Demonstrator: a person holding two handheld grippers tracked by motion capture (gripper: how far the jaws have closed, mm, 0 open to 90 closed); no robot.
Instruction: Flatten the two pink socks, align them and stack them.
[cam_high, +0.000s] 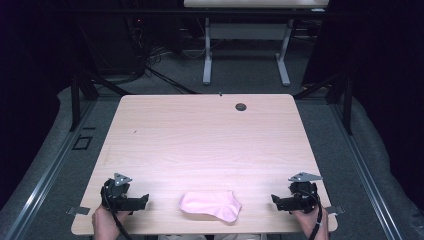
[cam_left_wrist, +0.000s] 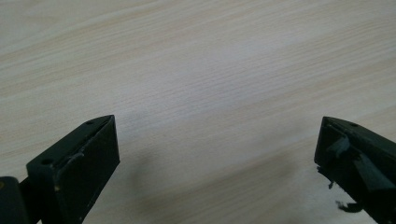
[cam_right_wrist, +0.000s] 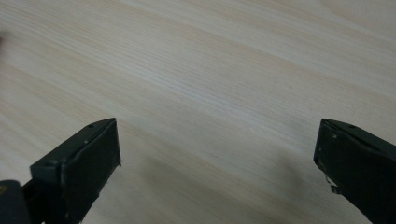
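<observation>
– Near edge first: what's my left gripper (cam_high: 145, 200) doing?
– Jaws wide, nothing between them, resting left of the pink cloth (cam_high: 211, 205).
– And the cloth?
– Folded, lying on the table (cam_high: 200, 140) near its near edge, between both grippers, touching neither.
– Right gripper (cam_high: 274, 200)?
– Wide too, empty. I'd judge both stand clear, facing inward.

The high view looks forward and down over the whole surface (cam_high: 200, 135) from the near side. Both gripper views ride low, facing bare wood close up.
</observation>
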